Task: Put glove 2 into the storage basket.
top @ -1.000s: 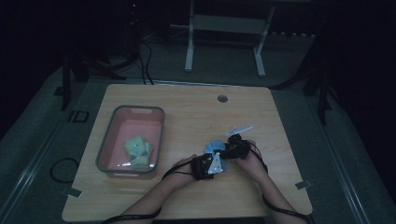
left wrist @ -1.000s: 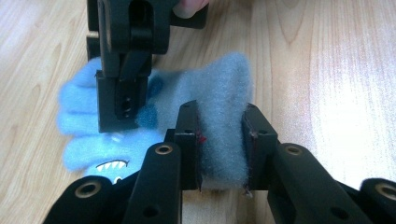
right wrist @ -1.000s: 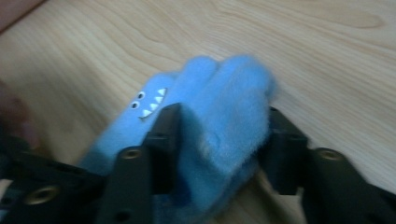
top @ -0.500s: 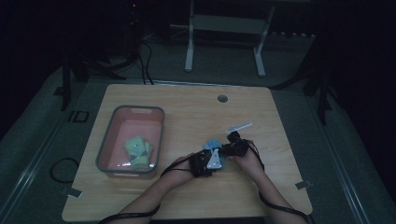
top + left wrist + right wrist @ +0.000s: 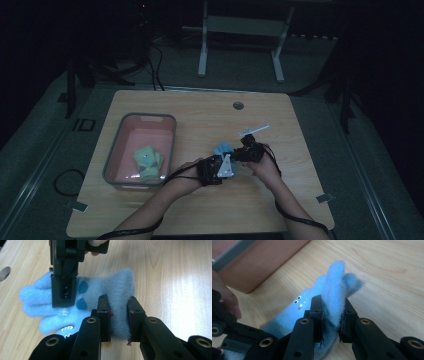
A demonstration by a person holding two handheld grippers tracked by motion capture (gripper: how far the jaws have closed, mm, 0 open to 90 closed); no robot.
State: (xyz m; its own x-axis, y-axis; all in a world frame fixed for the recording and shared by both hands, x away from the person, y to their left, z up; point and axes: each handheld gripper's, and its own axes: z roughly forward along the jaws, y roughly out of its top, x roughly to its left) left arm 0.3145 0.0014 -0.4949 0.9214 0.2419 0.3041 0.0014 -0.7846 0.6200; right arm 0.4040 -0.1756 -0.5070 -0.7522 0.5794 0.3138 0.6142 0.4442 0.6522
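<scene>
Blue fleece glove with dark spots [image 5: 110, 292], lying near worktop's front edge, right of pink plastic tub [image 5: 142, 145]; being pinched by left gripper [image 5: 118, 315] and right gripper [image 5: 332, 315], right jaws just closing.

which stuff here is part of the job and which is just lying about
In the job: blue fuzzy glove, left tool and right tool, both clamped on it.
Lying about: pink bin, green glove inside it, wooden table.

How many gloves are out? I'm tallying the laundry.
2: a blue glove pinched by both tools above the table, a green one in the pink bin. Others may lie underneath.
</scene>
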